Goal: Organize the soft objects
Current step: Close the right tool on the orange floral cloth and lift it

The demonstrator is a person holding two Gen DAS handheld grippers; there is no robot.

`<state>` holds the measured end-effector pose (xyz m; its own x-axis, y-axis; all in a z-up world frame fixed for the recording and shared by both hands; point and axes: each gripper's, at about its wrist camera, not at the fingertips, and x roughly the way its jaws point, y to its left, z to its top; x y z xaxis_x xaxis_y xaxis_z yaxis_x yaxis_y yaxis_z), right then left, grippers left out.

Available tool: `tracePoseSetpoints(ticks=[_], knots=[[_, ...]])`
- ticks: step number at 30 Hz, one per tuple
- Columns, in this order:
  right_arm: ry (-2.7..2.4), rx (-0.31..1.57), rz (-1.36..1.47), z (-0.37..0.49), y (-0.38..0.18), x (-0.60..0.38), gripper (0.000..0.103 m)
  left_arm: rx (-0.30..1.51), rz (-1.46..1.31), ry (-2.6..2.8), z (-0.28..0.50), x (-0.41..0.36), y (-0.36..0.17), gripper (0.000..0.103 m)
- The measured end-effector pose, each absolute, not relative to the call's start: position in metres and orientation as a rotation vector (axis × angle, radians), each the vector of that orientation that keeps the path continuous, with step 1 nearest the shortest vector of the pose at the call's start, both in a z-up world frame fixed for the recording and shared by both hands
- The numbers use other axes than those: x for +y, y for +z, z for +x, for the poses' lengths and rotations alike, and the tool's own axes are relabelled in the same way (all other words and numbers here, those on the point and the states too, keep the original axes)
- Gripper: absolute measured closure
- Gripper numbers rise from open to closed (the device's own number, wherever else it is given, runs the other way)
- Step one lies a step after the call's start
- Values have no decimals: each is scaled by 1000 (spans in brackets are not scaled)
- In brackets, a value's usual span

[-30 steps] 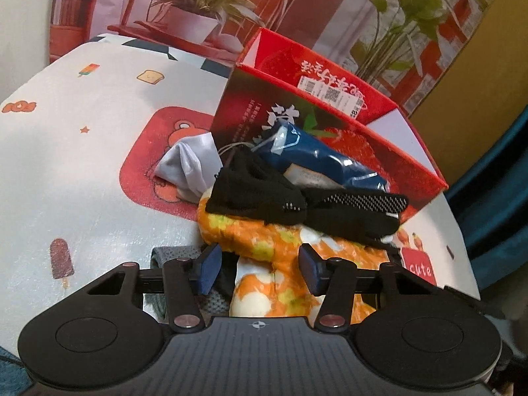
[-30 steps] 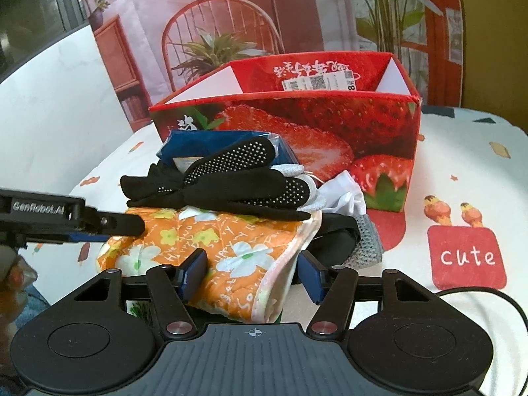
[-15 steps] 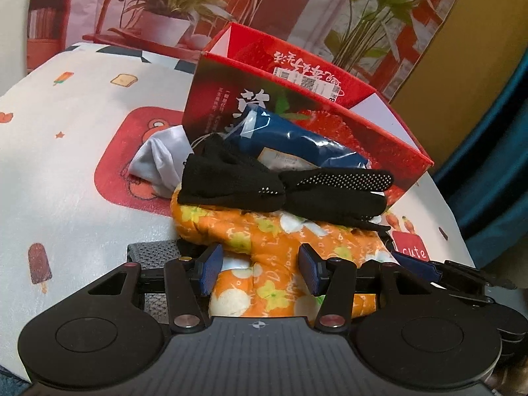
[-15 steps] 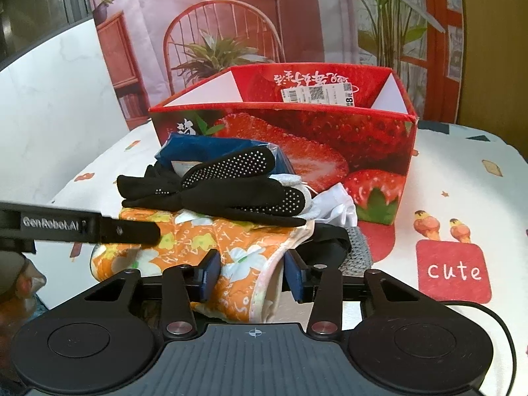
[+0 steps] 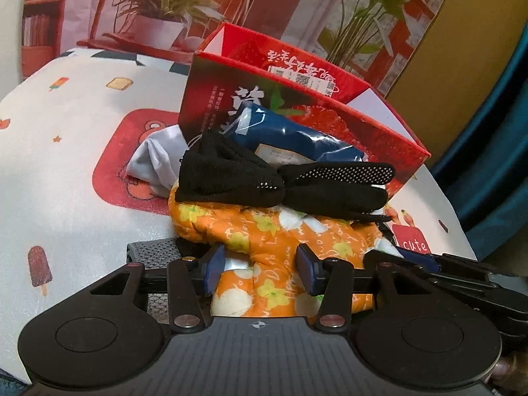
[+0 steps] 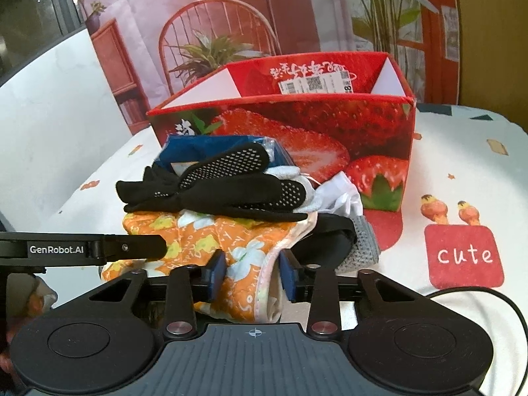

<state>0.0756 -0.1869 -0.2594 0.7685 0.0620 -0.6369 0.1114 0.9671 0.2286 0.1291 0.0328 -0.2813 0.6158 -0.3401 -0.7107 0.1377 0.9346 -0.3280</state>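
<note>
A pile of soft things lies in front of the red strawberry box (image 5: pixel 211 99) (image 6: pixel 330 115). An orange floral cloth (image 5: pixel 270 231) (image 6: pixel 204 241) forms the base, with black dotted socks (image 5: pixel 280 184) (image 6: pixel 231 188) and a blue packet (image 5: pixel 297 135) on top. My left gripper (image 5: pixel 260 269) is closing, with the cloth's near edge between its blue pads; a thin gap shows at the left pad. My right gripper (image 6: pixel 252 272) is closing too, and its pads pinch a bunched fold of the same cloth. Each gripper's fingers show at the side of the other's view.
A white cloth (image 5: pixel 155 161) (image 6: pixel 343 194) lies against the box. A grey knitted piece (image 5: pixel 151 250) (image 6: pixel 363 244) and a black item (image 6: pixel 330 234) sit under the pile. The patterned tablecloth (image 5: pixel 66 165) has bare room to the left and right. A black cable (image 6: pixel 495 300) lies at the right.
The right jaws have drawn in markedly onto the orange cloth. The left jaws have narrowed slightly and the left view has tilted a little. The pile stays put.
</note>
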Motion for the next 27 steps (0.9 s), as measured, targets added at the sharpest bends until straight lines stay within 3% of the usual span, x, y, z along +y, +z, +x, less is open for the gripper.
tracePoseSetpoints(ticks=[2,9,17,27], knots=[[-29,689,244,74,-258,-185,84,875,-281,-277,129,37,-283,53],[-21,688,250,73,-255,-185,91,855,-274,-284,126,35,-278,54],[-1,630,222,66,-243,-180,93,837,-307,-300,120,40,-271,54],[-24,676,213,67,-251,-180,93,914,-557,-252,135,64,-294,59]])
